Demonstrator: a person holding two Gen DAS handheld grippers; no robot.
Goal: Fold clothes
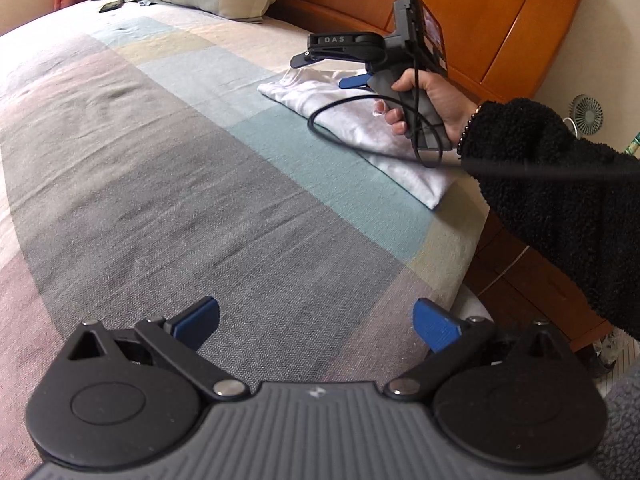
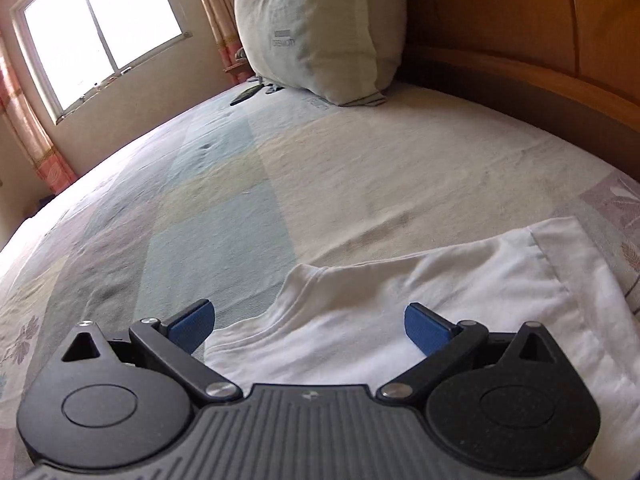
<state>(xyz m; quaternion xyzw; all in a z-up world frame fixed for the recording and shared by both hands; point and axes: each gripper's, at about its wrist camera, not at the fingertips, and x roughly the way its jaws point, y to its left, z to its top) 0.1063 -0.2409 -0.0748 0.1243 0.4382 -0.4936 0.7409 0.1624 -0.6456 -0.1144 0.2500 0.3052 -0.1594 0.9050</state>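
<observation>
Both my claws stand apart and hold nothing: left (image 1: 316, 326) over bare bedspread (image 1: 168, 184), right (image 2: 308, 322) just above the folded white shirt (image 2: 440, 292) near the headboard (image 2: 520, 40). A pillow (image 2: 316, 28) lies beyond; my sleeve (image 1: 560, 200) hides the shirt's near edge.

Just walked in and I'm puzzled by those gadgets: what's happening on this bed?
A person is folding clothes with two hand-held tools. A white T-shirt lies folded on the patchwork bedspread near the wooden headboard. The right tool hovers open just above it, gripping nothing. The left tool is open too, over bare bedspread, away from the shirt.
</observation>
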